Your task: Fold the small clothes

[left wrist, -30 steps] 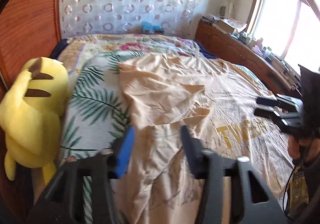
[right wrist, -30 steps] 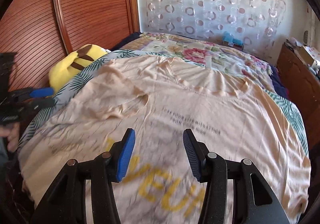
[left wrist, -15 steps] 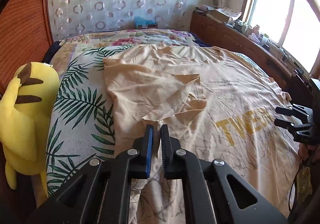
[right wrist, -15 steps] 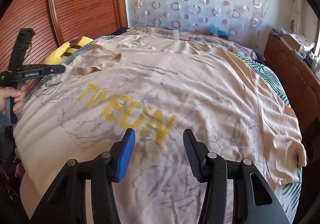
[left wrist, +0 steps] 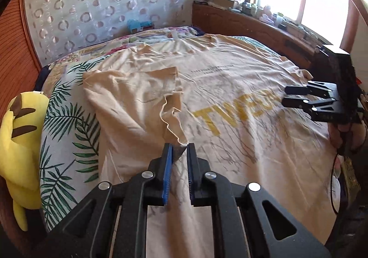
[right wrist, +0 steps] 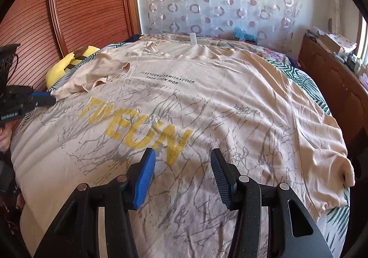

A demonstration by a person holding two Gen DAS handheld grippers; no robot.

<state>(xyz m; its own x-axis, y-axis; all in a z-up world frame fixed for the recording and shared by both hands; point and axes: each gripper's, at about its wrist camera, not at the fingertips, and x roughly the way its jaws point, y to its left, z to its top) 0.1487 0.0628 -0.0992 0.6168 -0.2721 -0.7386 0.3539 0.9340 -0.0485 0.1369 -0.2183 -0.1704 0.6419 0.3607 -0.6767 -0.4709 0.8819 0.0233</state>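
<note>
A beige T-shirt [left wrist: 230, 87] with yellow letters lies front up across the bed [left wrist: 66, 124]. Its left sleeve [left wrist: 138, 97] is folded inward over the chest. My left gripper [left wrist: 179, 149] pinches that sleeve's hem, a bunch of cloth sits between its fingers, and the jaws are opening slightly. In the right wrist view the left gripper [right wrist: 49, 99] is at the sleeve [right wrist: 101, 71] on the shirt's [right wrist: 207, 101] left edge. My right gripper [right wrist: 182, 161] hovers open over the lower front print with nothing between its fingers. It also shows at the left wrist view's right edge [left wrist: 287, 97].
A yellow plush toy [left wrist: 18, 133] lies at the bed's left edge beside a wooden slatted door [right wrist: 80, 4]. A cluttered wooden ledge [left wrist: 253, 25] runs along the right side under the window. A blue toy [left wrist: 138, 24] sits at the head. The other sleeve [right wrist: 340, 161] hangs over the right edge.
The left gripper closed on the sleeve hem and drew it rightward over the shirt's chest. The right gripper swung from the chest to the lower print, then held still.
</note>
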